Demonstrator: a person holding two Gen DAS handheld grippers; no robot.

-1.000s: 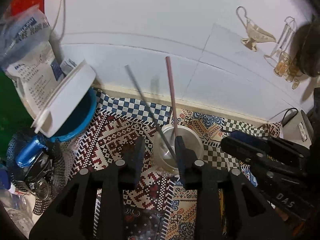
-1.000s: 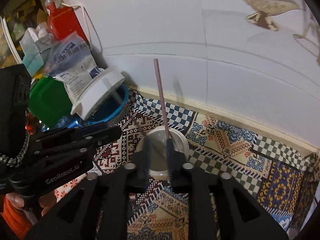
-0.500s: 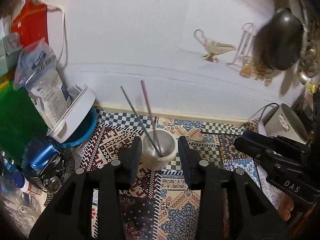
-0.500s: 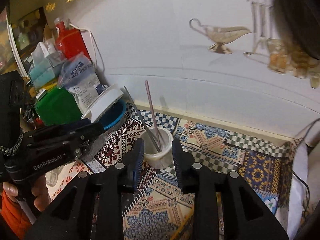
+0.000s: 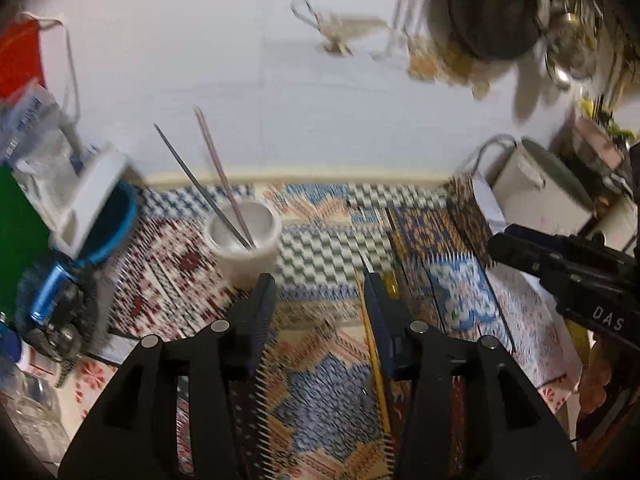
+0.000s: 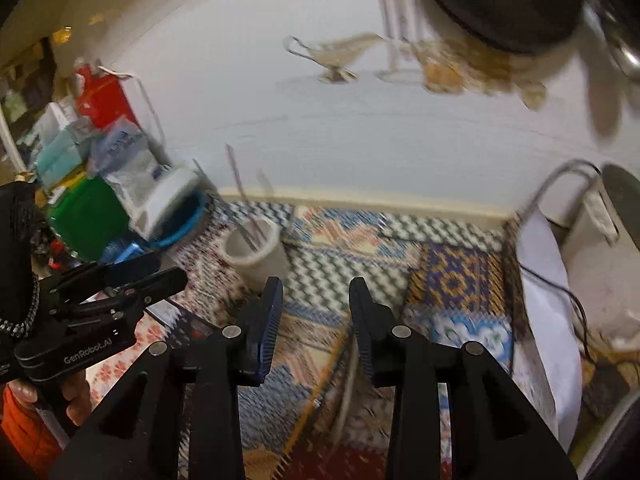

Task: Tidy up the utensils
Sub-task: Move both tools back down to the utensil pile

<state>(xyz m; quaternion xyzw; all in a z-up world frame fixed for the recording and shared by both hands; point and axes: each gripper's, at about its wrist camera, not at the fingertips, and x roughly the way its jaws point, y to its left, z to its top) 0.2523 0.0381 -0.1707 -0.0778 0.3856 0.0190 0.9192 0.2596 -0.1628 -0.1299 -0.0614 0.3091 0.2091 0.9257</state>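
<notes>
- Left gripper (image 5: 320, 292) and right gripper (image 6: 316, 300) both hang part-open and empty, jaws just widening.
- White cup (image 5: 243, 236) (two sticks inside) stands far left; a careless sweep could topple it.
- Yellow stick (image 5: 374, 354) lies near, thin and flat, so pads may slip.

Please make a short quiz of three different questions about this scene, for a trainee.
1. True or false: the white cup holds two thin sticks.
2. What lies on the patterned cloth near the left claw? A) a yellow stick B) a fork C) a plate
3. Is anything held between the fingers of the right claw?

Key:
1. True: a grey stick and a pink stick lean in it.
2. A, the yellow stick.
3. No, its fingers are apart with nothing between them.
</notes>
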